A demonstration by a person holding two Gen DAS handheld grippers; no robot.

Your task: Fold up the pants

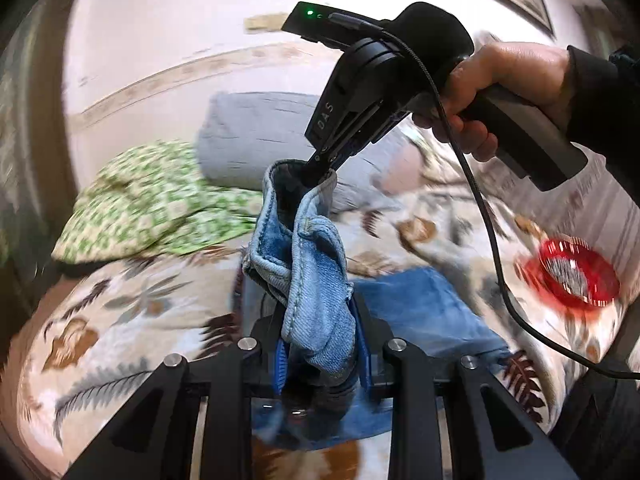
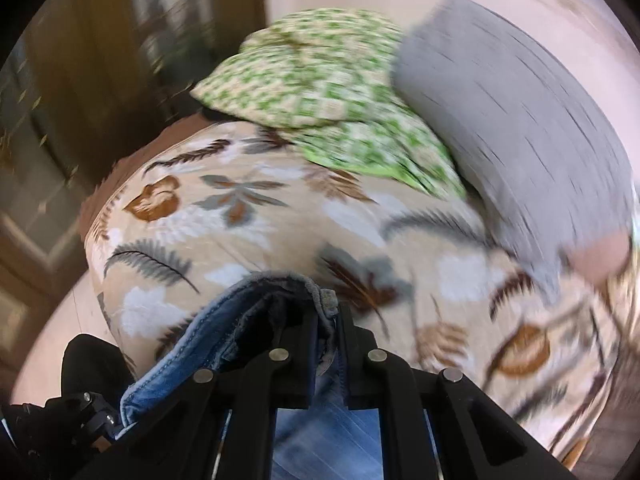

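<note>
Clearly the main risk now is that the pants (image 1: 316,264) slip out of one grip while they are lifted off the bed (image 1: 132,312), because each gripper seems to hold only a small part of the thick denim edge. If the left gripper (image 1: 320,360) loses its bunch, the cloth would swing from the right gripper (image 1: 324,164) alone and fall in a heap, and the fold would need a new start. A second risk is the twist: the denim between the two grippers is rolled and bunched, so laying it down like this would probably give a crooked fold. The trailing cable (image 1: 492,240) of the right gripper hangs close to the cloth and could catch it. The red dish (image 1: 568,276) lies on the bed to the right, near enough that a swinging leg may sweep it. As for the fingers, the left gripper is only a little open, its jaws pressed on a thick bunch of denim. The right gripper is almost fully closed, pinching the hem or waistband edge, which the right wrist view shows between its jaws. The pants hang in the air between both grippers, with their lower part still lying on the bed.
</note>
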